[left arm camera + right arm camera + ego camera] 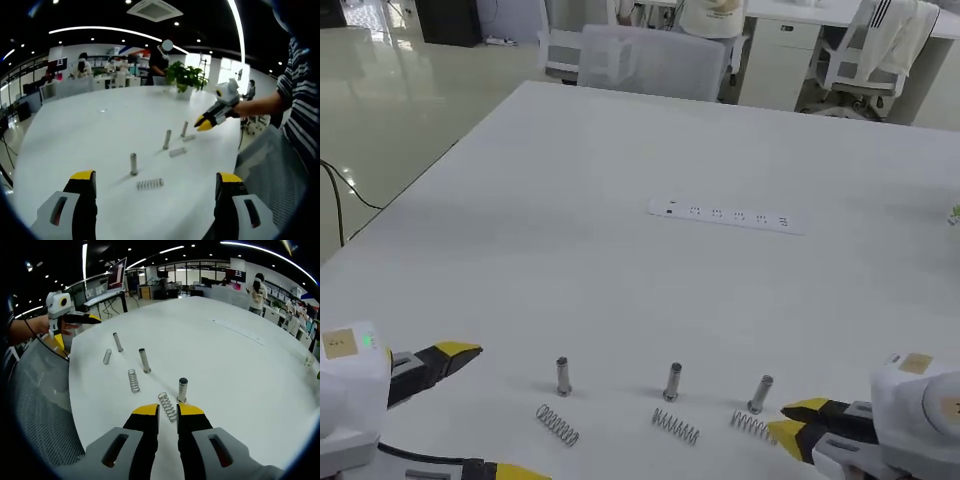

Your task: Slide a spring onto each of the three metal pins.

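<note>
Right gripper view: the right gripper (167,412) has its jaws close together at the end of a spring (166,404) lying by the nearest pin (182,389); I cannot tell if they pinch it. The left gripper (155,176) is spread wide. A loose pinch could let the spring pop away.

White table (570,200), power strip (725,215), grey chair (650,62), potted plant (186,77)

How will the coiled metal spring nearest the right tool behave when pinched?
The coiled metal spring lies on its side, so it will likely roll if nudged. Its thin open coils probably squash or flick out under a hard pinch.
</note>
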